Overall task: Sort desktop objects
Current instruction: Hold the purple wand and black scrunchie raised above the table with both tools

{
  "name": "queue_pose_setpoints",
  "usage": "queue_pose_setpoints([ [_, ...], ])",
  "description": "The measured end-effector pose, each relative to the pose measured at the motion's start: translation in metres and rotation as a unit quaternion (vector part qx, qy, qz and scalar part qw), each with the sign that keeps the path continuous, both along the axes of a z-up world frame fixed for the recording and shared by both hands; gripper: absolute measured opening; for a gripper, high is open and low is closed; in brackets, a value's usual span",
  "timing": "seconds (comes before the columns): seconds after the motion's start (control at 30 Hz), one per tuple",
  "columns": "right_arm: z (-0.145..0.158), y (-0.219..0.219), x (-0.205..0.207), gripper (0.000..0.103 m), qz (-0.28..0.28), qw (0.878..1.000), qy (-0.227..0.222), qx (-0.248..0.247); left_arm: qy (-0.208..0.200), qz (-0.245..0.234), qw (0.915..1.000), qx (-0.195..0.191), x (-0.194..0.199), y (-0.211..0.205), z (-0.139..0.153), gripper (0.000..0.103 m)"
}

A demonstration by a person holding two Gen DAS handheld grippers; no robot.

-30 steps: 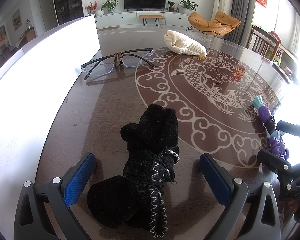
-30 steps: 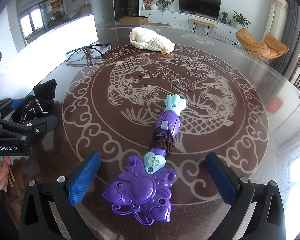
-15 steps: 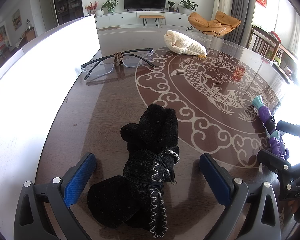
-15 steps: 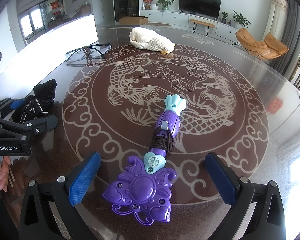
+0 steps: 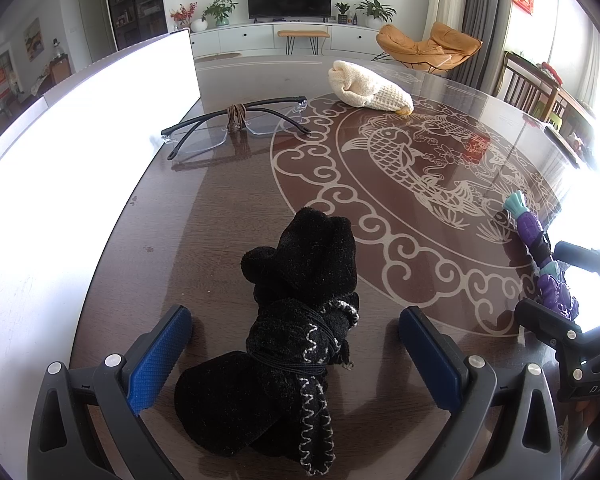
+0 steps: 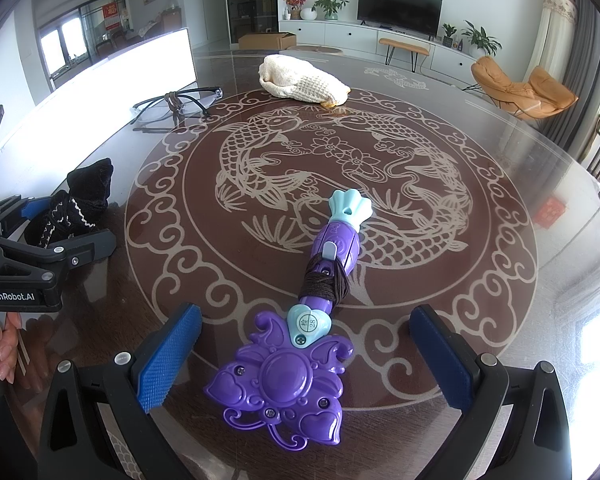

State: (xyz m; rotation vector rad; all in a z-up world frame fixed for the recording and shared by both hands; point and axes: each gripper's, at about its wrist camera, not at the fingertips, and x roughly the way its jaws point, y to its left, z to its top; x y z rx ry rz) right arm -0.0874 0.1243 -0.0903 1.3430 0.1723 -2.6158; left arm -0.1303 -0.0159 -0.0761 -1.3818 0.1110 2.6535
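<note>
**Black sock bundle and purple toy wand framed, neither gripped**

Black sock bundle (image 5: 296,344), tied with cord, lay on the worktop (image 5: 220,208) between the spread fingers of the left gripper (image 5: 296,354), released and touching nothing. Purple toy wand (image 6: 300,344) lay flower-head first between the fingers of the right gripper (image 6: 306,356), likewise released and empty. Judged as the approach step, with no grasp made. Next move called for closing squarely on the sock knot and the wand head. Farther off: glasses (image 5: 236,124) bound with brown cord, cream knitted bundle (image 5: 368,90), white panel (image 5: 100,120) along the left edge. Nothing stood in the way.
</note>
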Motion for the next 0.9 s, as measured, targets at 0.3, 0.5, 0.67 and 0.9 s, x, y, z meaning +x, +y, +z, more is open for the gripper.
queue_pose_setpoints([
  [0.3, -0.0005, 0.0001, 0.0006, 0.103, 0.000, 1.000, 0.000, 0.000, 0.000, 0.000, 1.0000, 0.000, 0.0000, -0.0001, 0.0000, 0.103],
  [0.5, -0.0005, 0.0001, 0.0006, 0.103, 0.000, 1.000, 0.000, 0.000, 0.000, 0.000, 1.0000, 0.000, 0.0001, -0.0001, 0.0000, 0.103],
  [0.67, -0.0008, 0.0002, 0.0010, 0.103, 0.000, 1.000, 0.000, 0.000, 0.000, 0.000, 1.0000, 0.000, 0.0003, -0.0002, 0.0001, 0.103],
  [0.9, -0.0021, 0.0004, 0.0023, 0.103, 0.000, 1.000, 0.000, 0.000, 0.000, 0.001, 1.0000, 0.000, 0.0009, -0.0004, 0.0003, 0.103],
])
